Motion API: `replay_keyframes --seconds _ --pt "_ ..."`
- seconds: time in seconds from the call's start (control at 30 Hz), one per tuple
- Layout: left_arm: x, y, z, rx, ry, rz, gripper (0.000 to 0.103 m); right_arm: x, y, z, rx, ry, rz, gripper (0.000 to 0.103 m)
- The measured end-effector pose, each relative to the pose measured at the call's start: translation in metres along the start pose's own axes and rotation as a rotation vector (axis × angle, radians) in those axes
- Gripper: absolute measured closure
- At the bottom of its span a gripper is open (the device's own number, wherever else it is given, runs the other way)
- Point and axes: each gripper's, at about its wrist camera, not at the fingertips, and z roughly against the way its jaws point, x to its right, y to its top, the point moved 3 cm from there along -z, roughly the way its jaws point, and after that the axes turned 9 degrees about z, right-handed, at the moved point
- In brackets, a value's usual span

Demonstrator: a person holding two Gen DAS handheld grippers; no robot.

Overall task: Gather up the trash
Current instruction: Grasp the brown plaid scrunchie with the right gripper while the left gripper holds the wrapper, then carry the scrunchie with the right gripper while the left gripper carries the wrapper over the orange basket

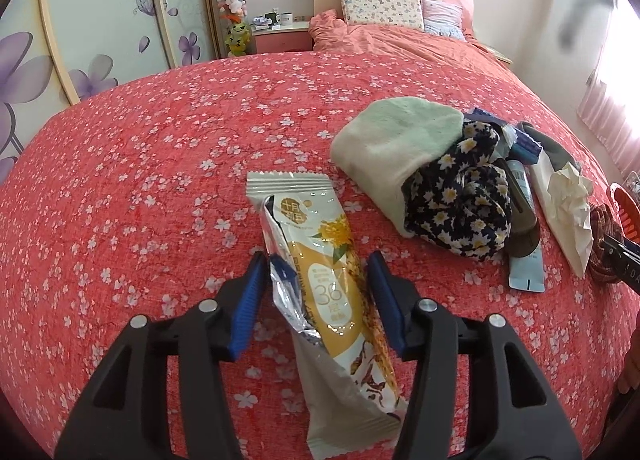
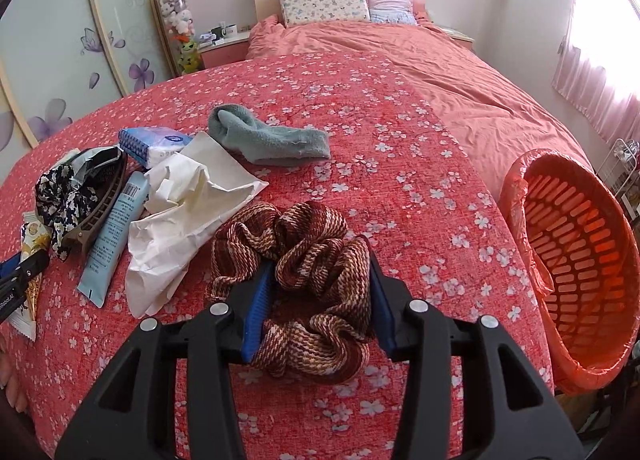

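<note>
The wide bed under a red quilt printed with small white blossoms point(image 2: 360, 107) serves as the sorting surface, so everything lies spread on it within reach. At its right edge leans the orange slatted plastic basket lined with a thin orange bag point(image 2: 576, 260), tilted with its mouth toward the bed, probably so trash can go straight in.

Between the 2 grippers sits a loose heap: a crumpled white paper sheet point(image 2: 180, 215), a pale blue squeeze tube point(image 2: 114, 227), a dark flower-print scrunchie point(image 1: 460, 195) and a pale green fleece sock point(image 1: 396, 135).

The left gripper point(image 1: 318, 280) hangs over the torn white-and-yellow foil snack wrapper point(image 1: 316, 260), which lies flat and lengthwise between the jaws; they stand about half open, with visible gaps on both sides, so nothing is held.

The right gripper point(image 2: 322, 296) straddles the brown-and-cream woven scrunchie point(image 2: 296, 284). Its jaws are partly open; fabric bulges between them, but I cannot tell whether the pads press it.
</note>
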Motion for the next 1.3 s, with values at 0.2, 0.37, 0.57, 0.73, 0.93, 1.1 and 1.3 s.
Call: replay_keyframes --seconds 0.2,0.37,0.57,0.73,0.93,1.1,1.3 --pt "0.003 -0.003 0.002 0.006 0.024 -0.043 0.05 0.003 -0.001 0.002 0.008 0.015 -0.02 0.058" --pt "0.002 -0.008 0.007 0.004 -0.01 -0.031 0.067 0.004 -0.003 0.012 0.04 0.039 -0.011 0.074" --pt "0.003 -0.011 0.023 0.02 -0.044 -0.036 0.071 0.011 -0.004 0.04 0.11 0.049 -0.011 0.077" --pt "0.005 -0.007 0.05 0.061 -0.075 -0.032 0.071 0.021 -0.003 0.06 0.145 0.038 -0.033 0.077" --pt "0.023 -0.003 0.09 0.119 -0.115 -0.058 0.071 0.032 -0.003 0.083 0.194 0.031 -0.057 0.077" --pt "0.047 0.006 0.116 0.16 -0.148 -0.085 0.071 0.043 -0.003 0.108 0.249 0.015 -0.066 0.077" --pt "0.088 0.011 0.141 0.201 -0.203 -0.127 0.071 0.06 -0.007 0.131 0.304 -0.006 -0.085 0.077"
